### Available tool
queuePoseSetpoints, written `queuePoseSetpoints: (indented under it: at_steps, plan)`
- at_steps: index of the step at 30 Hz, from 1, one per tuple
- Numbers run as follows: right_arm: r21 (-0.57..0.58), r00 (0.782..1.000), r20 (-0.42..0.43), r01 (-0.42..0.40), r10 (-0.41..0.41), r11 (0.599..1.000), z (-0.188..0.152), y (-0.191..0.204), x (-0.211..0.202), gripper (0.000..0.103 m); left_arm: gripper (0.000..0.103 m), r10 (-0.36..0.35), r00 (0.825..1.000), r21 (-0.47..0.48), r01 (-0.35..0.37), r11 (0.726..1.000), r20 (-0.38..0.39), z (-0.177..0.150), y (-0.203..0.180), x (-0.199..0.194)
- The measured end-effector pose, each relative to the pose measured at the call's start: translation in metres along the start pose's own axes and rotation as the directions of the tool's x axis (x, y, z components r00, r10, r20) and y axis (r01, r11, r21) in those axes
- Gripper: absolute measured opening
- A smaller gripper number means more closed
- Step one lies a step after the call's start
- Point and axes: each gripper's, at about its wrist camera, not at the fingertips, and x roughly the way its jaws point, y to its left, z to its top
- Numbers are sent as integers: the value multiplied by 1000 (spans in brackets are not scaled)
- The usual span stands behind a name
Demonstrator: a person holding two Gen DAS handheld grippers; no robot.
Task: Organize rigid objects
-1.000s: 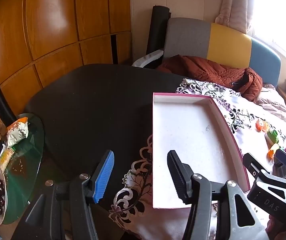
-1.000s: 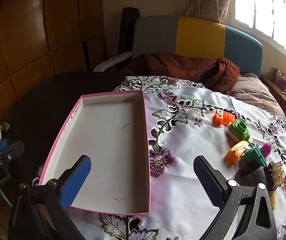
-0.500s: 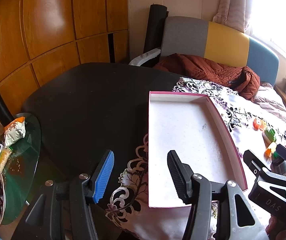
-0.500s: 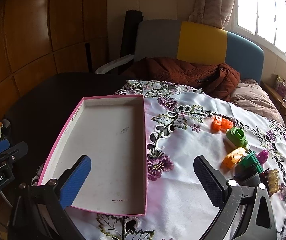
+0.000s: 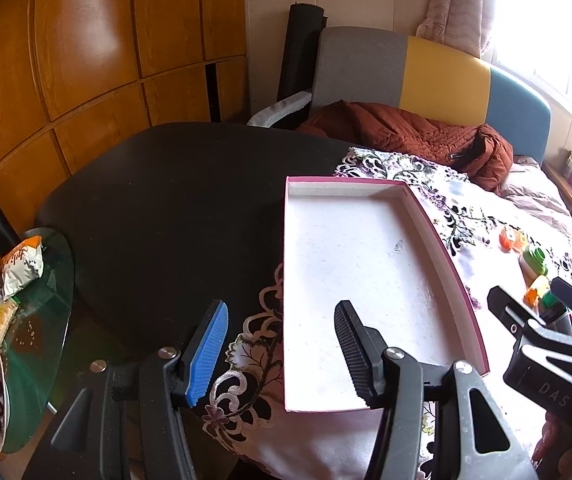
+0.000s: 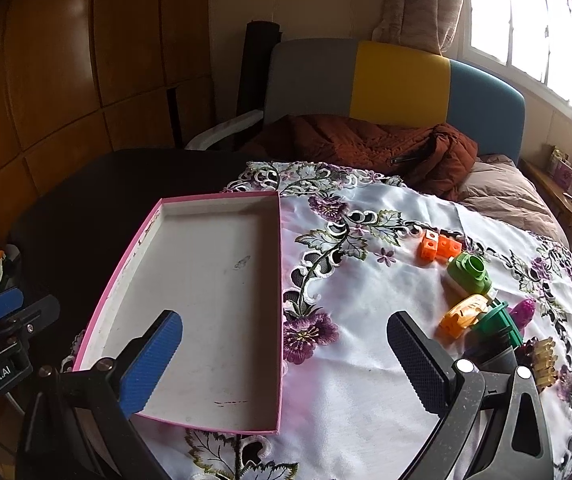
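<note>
- Two grippers in play, and both wrist views look down at the same table.
- Left wrist view: the left gripper [image 5: 281, 350] has its jaws spread apart with nothing between them, hanging over the near left corner of the pink-edged tray [image 5: 426, 216].
- That tray sits on the embroidered tablecloth [image 5: 245, 364], its left edge reaching out over the bare black table [image 5: 165, 200], and its white floor has no objects on it.
- Far right of this view, the right gripper [image 5: 542, 304] pokes in near the small toys; only bits of them show, like a green cylinder piece [image 5: 534, 258].
- Right wrist view: the right gripper [image 6: 283, 350] is wide open too, holding nothing, between the tray [image 6: 137, 248] and the toys.
- Toys are bunched on the cloth to the right, well apart from the tray: orange cubes [image 6: 440, 245], the green cylinder piece [image 6: 470, 272], an orange shell-like piece [image 6: 464, 314], a dark green piece [image 6: 500, 320], a purple piece [image 6: 524, 310].
- Left gripper [image 6: 5, 312] shows at the left edge here.
</note>
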Motion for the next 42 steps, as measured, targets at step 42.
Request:
queuePoseSetpoints:
  at_steps: [42]
  plan:
    - [695, 979, -70, 185, -191, 694, -40, -338, -25, 103, 57, -443, 833, 269, 534, 802, -332, 9, -186, 35]
